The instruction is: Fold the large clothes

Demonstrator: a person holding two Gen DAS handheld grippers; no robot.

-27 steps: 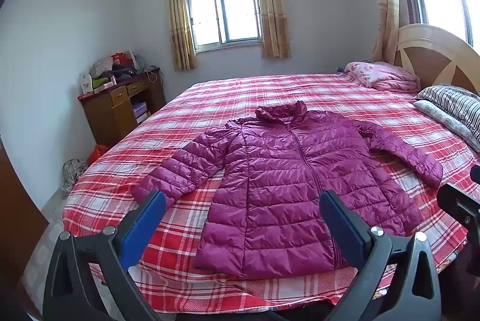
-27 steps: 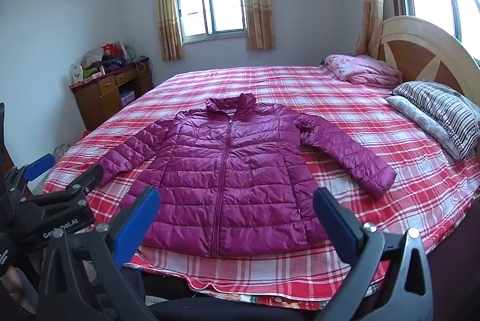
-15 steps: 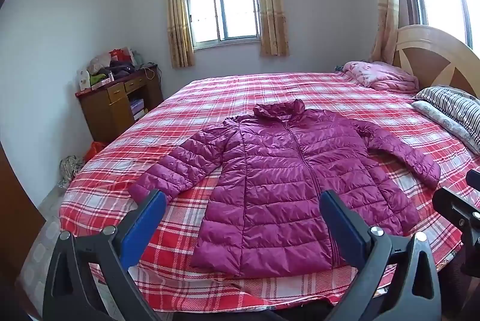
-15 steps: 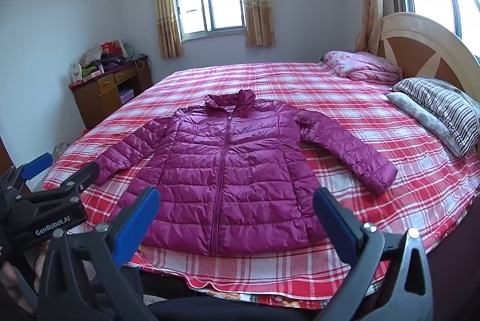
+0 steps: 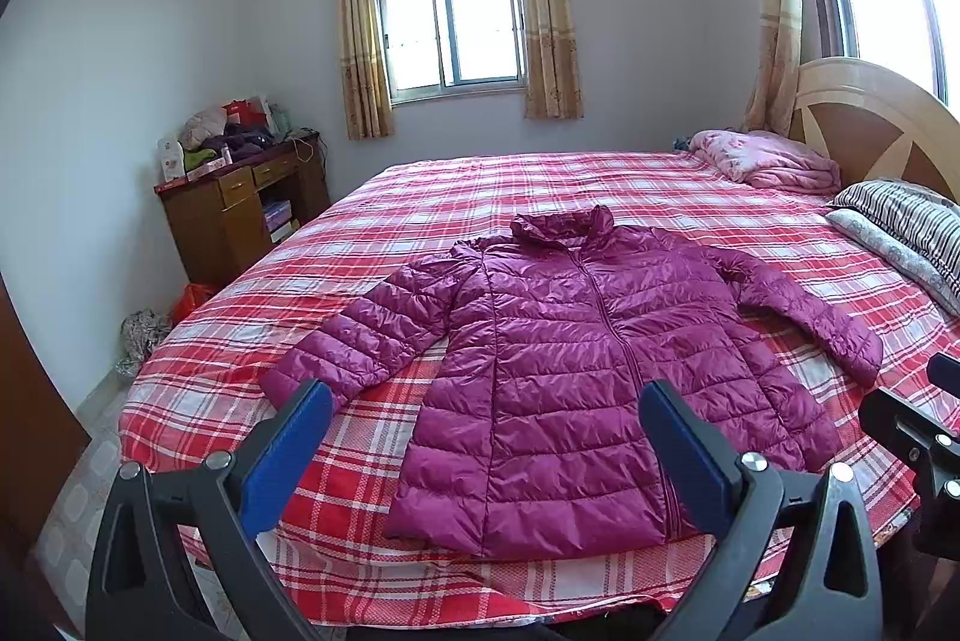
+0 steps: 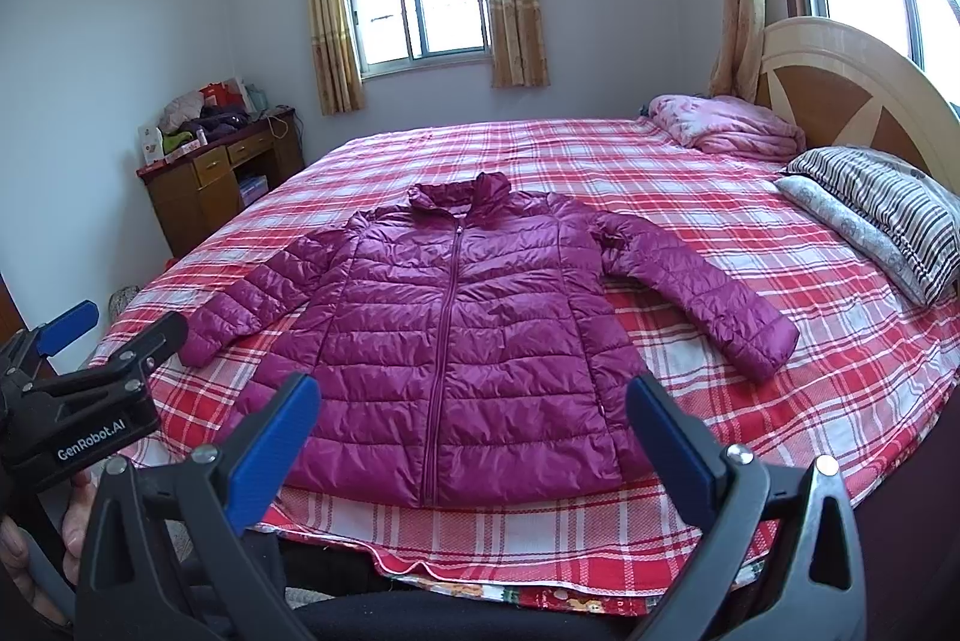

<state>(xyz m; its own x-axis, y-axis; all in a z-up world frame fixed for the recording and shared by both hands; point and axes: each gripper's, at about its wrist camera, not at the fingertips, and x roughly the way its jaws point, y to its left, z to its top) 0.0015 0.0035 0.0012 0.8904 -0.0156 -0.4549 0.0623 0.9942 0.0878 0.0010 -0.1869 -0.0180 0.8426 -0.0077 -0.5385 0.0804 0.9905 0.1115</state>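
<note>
A magenta quilted puffer jacket (image 5: 576,341) lies flat and zipped on the red plaid bed (image 5: 420,197), collar away from me, both sleeves spread out. It also shows in the right wrist view (image 6: 456,329). My left gripper (image 5: 486,437) is open and empty, held above the bed's near edge in front of the jacket's hem. My right gripper (image 6: 474,431) is open and empty too, just short of the hem. The left gripper shows at the left edge of the right wrist view (image 6: 78,383).
A wooden headboard (image 6: 840,89), striped pillows (image 6: 882,215) and a pink folded blanket (image 6: 726,125) are at the right. A cluttered wooden desk (image 5: 240,203) stands by the left wall. Bags (image 5: 144,335) lie on the floor beside the bed.
Both grippers have drifted slightly, so the jacket sits a little differently in each view. Both stay open and empty.
</note>
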